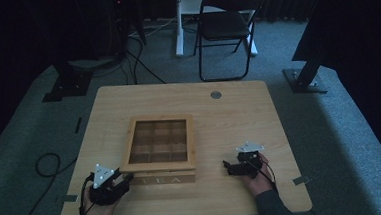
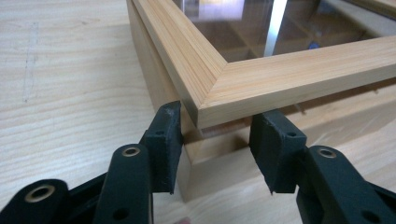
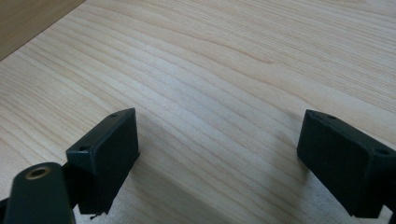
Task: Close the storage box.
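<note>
Facing the person, tea box (image 1: 165, 178) lies squarely.

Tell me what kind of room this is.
Probably a lab or recording space, not a home: dark curtains, grey carpet, a folding chair, loose cables, and one wooden table holding a tea box.

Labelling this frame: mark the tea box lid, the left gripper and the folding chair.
tea box lid (image 2: 219, 88), left gripper view, mitred corner of its wooden frame
left gripper (image 1: 128, 180), high view, between its jaw tips
folding chair (image 1: 226, 25), high view, seat
</note>
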